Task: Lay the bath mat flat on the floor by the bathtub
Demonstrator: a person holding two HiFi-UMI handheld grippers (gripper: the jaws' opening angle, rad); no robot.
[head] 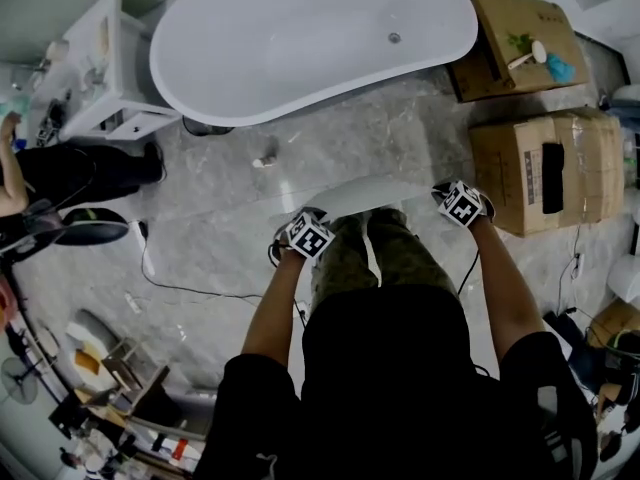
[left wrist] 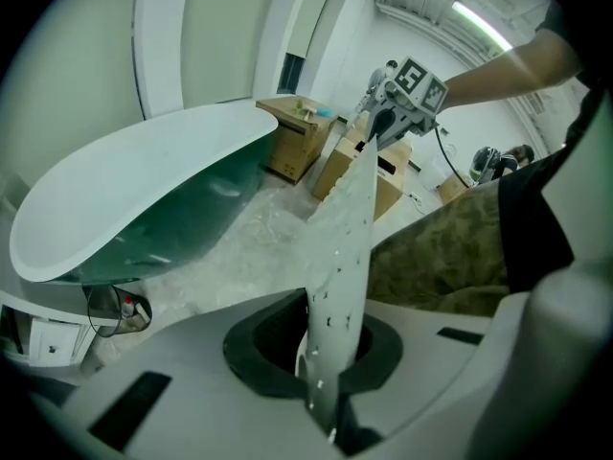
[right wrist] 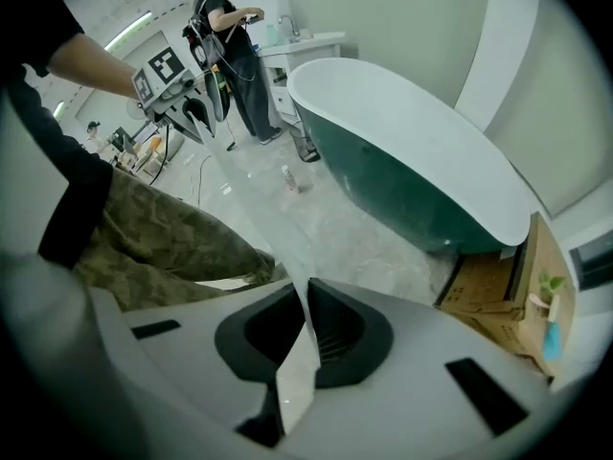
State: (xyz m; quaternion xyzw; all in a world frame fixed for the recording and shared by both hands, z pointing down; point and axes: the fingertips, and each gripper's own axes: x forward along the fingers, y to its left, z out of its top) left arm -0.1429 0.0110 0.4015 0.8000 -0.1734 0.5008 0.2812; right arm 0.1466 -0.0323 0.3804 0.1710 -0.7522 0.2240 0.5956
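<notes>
A white bath mat (head: 372, 195) with small holes hangs stretched between my two grippers, above the marble floor in front of the white bathtub (head: 310, 38). My left gripper (head: 303, 234) is shut on the mat's left end, and my right gripper (head: 461, 204) is shut on its right end. In the left gripper view the mat (left wrist: 341, 257) rises from the closed jaws toward the right gripper (left wrist: 402, 99), with the bathtub (left wrist: 144, 199) to the left. The right gripper view shows the mat (right wrist: 299, 348) pinched in the jaws and running to the left gripper (right wrist: 182, 94).
Two cardboard boxes (head: 545, 168) (head: 515, 43) stand right of the tub. A white cabinet (head: 100, 68) is at the tub's left end, with another person (head: 80, 173) beside it. A black cable (head: 190, 288) crosses the floor; clutter fills the lower left.
</notes>
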